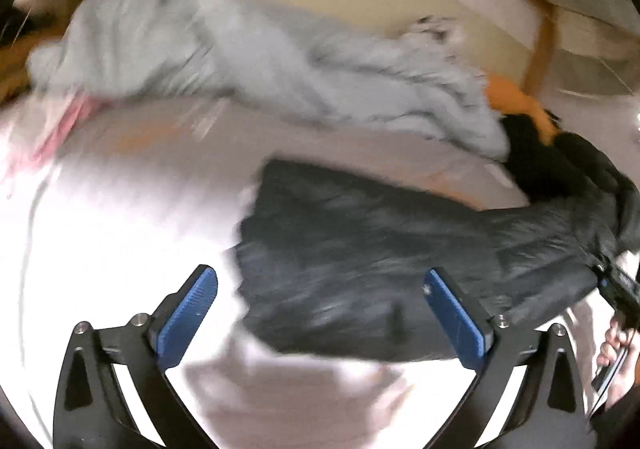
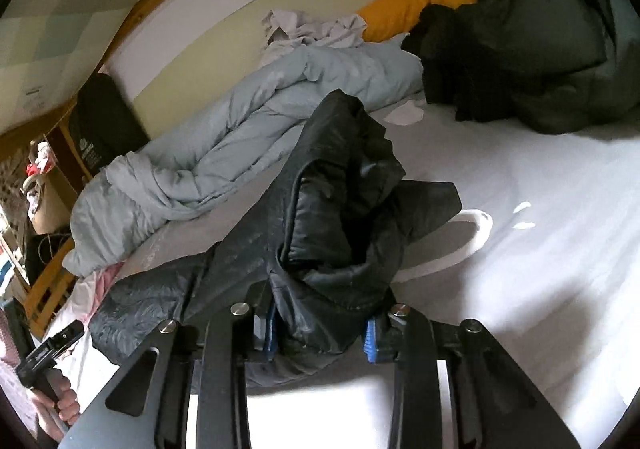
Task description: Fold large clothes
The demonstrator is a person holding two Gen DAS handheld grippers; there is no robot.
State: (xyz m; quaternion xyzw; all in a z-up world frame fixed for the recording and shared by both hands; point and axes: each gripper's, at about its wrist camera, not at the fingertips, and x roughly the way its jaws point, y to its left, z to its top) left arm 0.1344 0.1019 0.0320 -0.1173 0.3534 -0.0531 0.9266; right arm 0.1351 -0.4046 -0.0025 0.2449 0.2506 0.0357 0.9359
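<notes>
Two jackets [image 2: 340, 209] [image 2: 532, 49] — one duvet [image 2: 224, 145] (grey).

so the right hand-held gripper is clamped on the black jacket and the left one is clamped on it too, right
Not quite. The right hand-held gripper is clamped on the black jacket, but the left hand-held gripper is open, its fingers spread wide with nothing between them. The left wrist view shows this; the jacket lies on the white bed beyond it.

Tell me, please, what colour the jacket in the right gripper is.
Black jacket, clearest in the right wrist view.
</notes>
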